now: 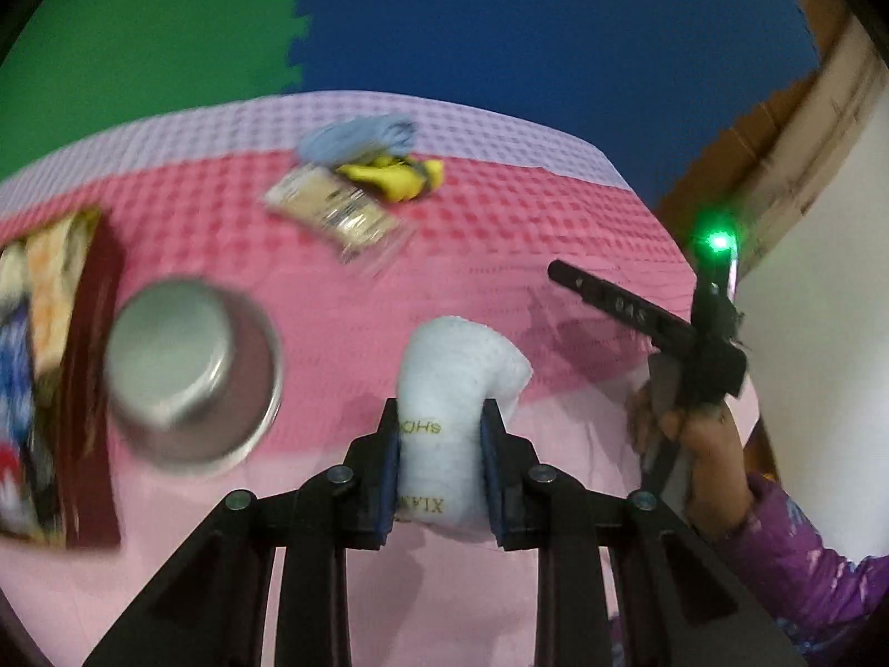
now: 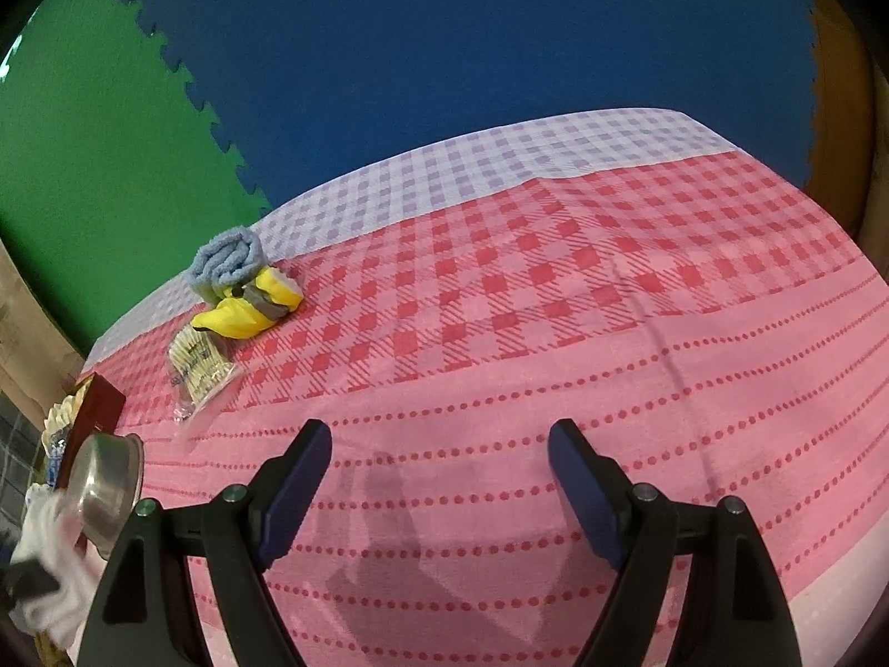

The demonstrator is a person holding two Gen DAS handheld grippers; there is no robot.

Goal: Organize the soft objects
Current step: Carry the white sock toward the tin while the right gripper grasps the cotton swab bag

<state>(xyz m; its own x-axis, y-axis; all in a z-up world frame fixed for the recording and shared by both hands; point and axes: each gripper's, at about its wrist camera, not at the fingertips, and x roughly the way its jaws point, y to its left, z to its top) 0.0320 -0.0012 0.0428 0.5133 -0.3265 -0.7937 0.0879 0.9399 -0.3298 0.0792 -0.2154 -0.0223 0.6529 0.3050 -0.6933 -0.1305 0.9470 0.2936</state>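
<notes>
Left wrist view: a steel bowl (image 1: 191,369) is seen upside down at the left, beside a red box (image 1: 91,383) filled with blurred items. A white sock (image 1: 453,389), gold-lettered, is clamped near the front by the left gripper (image 1: 441,464); the right gripper (image 2: 439,492) is spread, empty.

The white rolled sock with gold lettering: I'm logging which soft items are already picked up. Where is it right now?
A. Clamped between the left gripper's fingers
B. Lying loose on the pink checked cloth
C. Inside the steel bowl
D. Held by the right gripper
A: in the left wrist view the white rolled sock with gold lettering sits squeezed between the left gripper's blue-padded fingers.
</notes>
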